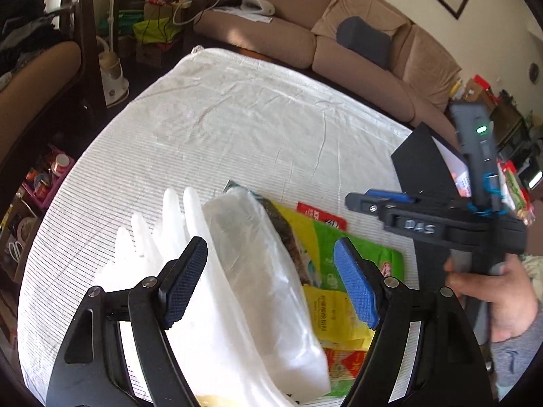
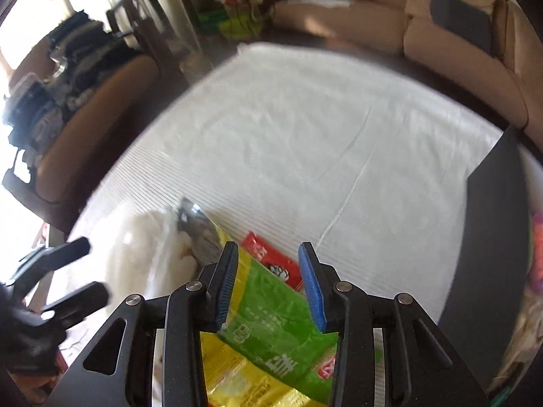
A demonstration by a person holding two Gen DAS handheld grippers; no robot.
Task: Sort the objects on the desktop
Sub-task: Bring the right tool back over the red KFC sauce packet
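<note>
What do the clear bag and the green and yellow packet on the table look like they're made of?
Clear bag: thin, translucent plastic film, wrinkled and glossy. Green and yellow packet: printed plastic or foil wrapper, judging by its shiny, creased surface.

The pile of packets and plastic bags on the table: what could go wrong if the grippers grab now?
1. The white plastic bag lies over the green and yellow packet, so the open left gripper may lift both together.
2. The right gripper hangs open above overlapping packets, with the red packet partly underneath; it may pinch the wrong one.
3. Both grippers are close and could collide.
</note>
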